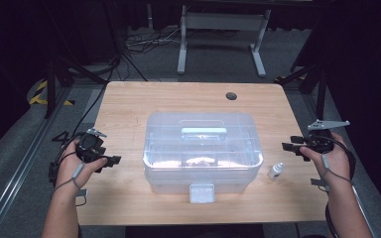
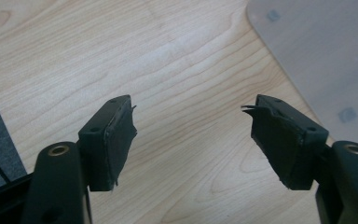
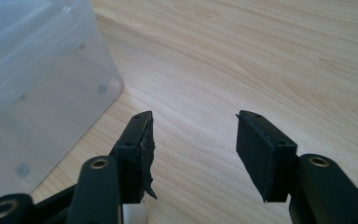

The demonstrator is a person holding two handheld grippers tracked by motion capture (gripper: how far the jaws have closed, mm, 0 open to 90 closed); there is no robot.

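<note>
Wooden table (image 1: 129,106) carries everything: over its left edge the left gripper (image 1: 110,160) hovers with jaws wide and empty; a clear lidded box (image 1: 202,151) sits mid-table; a small white bottle (image 1: 276,170) stands beside it; near the right edge, the right gripper (image 1: 288,147) gapes, holding nothing.

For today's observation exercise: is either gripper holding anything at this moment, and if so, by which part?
Nothing is held. The left gripper and the right gripper both stand open over bare wooden table, either side of the clear plastic storage box; the small white bottle stands untouched.
</note>
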